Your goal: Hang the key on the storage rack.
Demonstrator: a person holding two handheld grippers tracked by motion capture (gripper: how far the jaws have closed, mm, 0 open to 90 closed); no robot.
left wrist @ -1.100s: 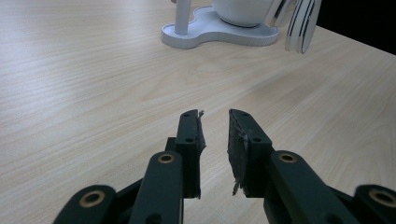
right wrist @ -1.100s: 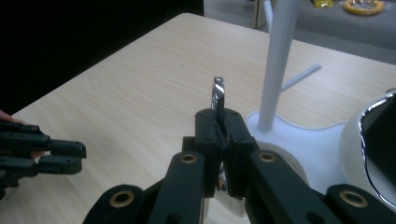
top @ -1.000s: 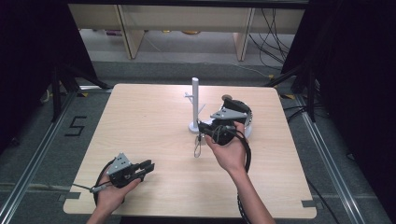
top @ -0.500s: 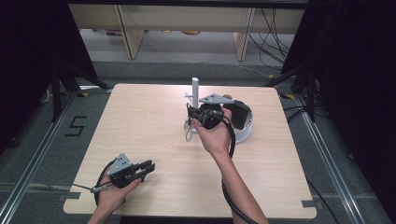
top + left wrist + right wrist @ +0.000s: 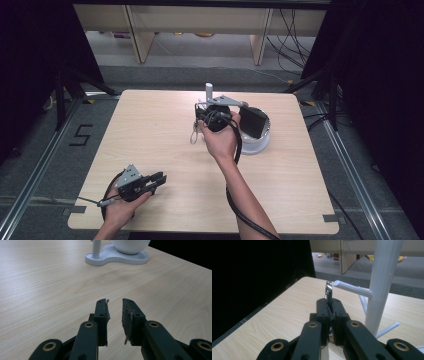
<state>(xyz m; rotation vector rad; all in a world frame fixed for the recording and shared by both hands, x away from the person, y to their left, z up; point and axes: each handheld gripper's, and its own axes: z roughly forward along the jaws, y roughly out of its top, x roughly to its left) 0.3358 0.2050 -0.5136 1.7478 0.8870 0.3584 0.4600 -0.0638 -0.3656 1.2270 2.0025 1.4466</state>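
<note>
Shiny metal ring (image 5: 328, 292): pinched tight between the two jaws of the right gripper (image 5: 329, 305). Standing up edge-on, up in the air, just beside the tip of a white peg (image 5: 348, 287). Not on the peg yet.

Could go wrong in a few ways from here. Might bump the peg tip with the rim instead of slipping over it, with so thin a ring and so small a hole to aim with. Might push the white stand (image 5: 382, 275) over, or slide it along the table (image 5: 287, 312), being tall and thin. Might drop and roll away if let go too soon, before hanging well back on the peg.

Left gripper (image 5: 115, 308): low over the wood, well apart from the stand. Jaws a little way apart with nothing between them. Too far off to hold the stand steady.
</note>
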